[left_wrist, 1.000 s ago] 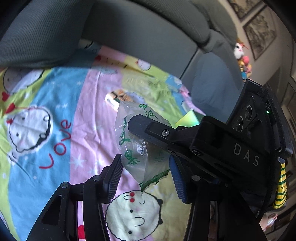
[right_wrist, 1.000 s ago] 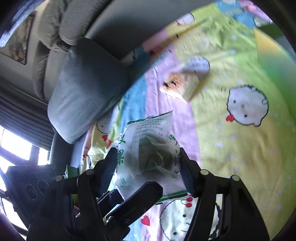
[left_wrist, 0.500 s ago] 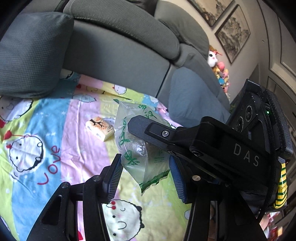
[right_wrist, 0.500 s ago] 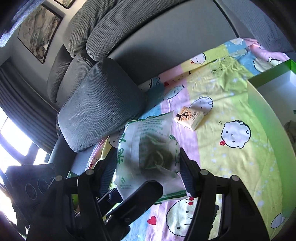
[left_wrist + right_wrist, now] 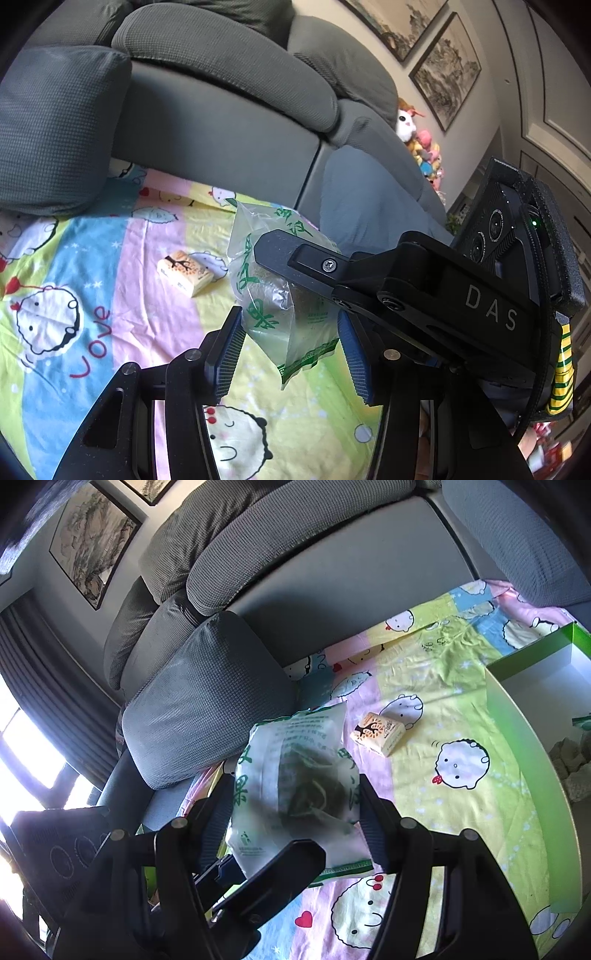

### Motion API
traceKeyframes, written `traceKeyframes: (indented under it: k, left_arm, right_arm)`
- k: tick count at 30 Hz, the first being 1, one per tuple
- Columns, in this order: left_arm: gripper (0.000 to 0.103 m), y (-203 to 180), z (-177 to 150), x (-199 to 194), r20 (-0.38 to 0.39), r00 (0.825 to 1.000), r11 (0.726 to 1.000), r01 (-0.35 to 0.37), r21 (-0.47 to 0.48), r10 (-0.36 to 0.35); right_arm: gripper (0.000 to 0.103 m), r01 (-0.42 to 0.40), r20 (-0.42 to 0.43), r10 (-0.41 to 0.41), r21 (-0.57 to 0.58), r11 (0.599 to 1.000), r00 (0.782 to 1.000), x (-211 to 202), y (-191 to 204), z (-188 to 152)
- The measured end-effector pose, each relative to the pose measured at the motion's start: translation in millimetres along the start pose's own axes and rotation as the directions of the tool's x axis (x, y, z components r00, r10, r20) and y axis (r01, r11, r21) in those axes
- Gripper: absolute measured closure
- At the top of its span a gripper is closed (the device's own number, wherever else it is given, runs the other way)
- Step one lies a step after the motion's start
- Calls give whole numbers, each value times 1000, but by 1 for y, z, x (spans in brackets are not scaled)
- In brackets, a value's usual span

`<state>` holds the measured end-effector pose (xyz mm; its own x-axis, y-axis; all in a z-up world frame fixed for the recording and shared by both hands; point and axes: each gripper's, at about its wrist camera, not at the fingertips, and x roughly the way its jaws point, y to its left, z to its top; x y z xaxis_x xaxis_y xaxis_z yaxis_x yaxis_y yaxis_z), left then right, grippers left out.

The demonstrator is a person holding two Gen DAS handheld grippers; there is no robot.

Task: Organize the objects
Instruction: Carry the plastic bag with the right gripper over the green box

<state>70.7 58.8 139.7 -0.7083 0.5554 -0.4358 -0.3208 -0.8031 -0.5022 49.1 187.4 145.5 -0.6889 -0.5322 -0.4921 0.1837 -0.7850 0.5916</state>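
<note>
Change since a second ago: both views have tipped up — more grey sofa and wall pictures show, and the sheet has slid lower in the frame.
Left gripper (image 5: 290, 354): bottom centre of the left view; pads part open, left pad against the bag, right pad apart from it — grip unclear.
Right gripper (image 5: 295, 819): bottom centre of the right view; both pads pressed on the bag's sides.
Plastic bag (image 5: 280, 295): clear with green print, held up over the sheet, mid-frame; the right gripper's finger crosses it in the left view.
Cartoon sheet (image 5: 110, 295): striped pastel, spread under everything.
Small packet (image 5: 184, 273): lying on the sheet, left of the bag.
Green box (image 5: 517, 760): open, right edge of the right view.
Sofa (image 5: 221, 110): grey, upper frame.
</note>
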Motion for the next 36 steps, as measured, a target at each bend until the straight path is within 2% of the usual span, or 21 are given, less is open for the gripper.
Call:
traceKeyframes:
  k: [19,36]
  left_arm:
    - [51,-21,-2,-1,33,999,999,28,32,-29]
    - [51,-27,-2,-2,40,998,998,40,39,-41]
  right_arm:
    - [39,-1,55,2,-21,1000,998,-26,-4,3]
    - [39,5,65,-3,-28,1000,998,-33,-5,4]
